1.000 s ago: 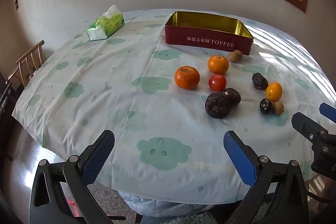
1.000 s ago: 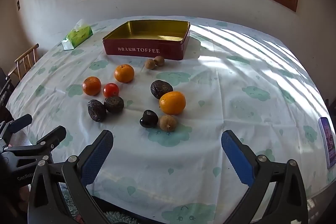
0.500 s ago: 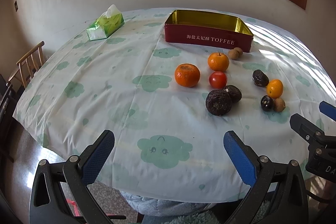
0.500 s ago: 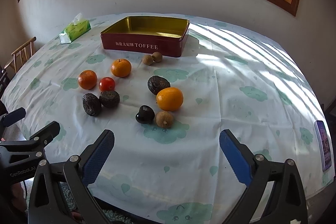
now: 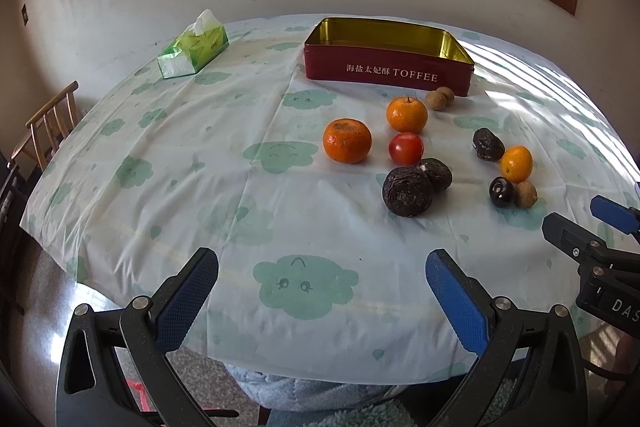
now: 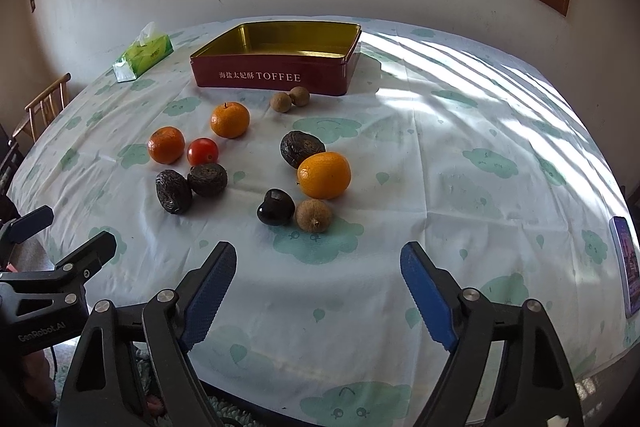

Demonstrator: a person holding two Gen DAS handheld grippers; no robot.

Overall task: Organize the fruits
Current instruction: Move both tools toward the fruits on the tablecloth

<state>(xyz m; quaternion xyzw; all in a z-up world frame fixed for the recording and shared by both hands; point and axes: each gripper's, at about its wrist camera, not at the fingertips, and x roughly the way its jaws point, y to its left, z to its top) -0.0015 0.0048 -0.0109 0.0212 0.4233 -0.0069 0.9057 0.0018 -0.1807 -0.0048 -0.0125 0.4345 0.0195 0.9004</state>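
Note:
An open red TOFFEE tin (image 5: 388, 71) (image 6: 272, 77) stands empty at the back of the table. In front of it lie loose fruits: three oranges (image 5: 347, 146) (image 6: 324, 175), a red tomato (image 5: 405, 148) (image 6: 203, 151), several dark wrinkled fruits (image 5: 407, 191) (image 6: 302, 148), a shiny black one (image 6: 275, 207) and small brown ones (image 6: 314, 215) (image 5: 440, 98). My left gripper (image 5: 322, 273) is open and empty over the near table edge. My right gripper (image 6: 316, 267) is open and empty, just short of the black fruit.
A green tissue pack (image 5: 194, 47) lies at the back left. A wooden chair (image 5: 48, 125) stands left of the table. A phone (image 6: 626, 263) lies at the table's right edge. Each gripper shows at the side of the other's view (image 5: 596, 255) (image 6: 52, 267).
Both grippers have moved forward over the table toward the fruits, the right one more. Both stay open. No fruit has moved.

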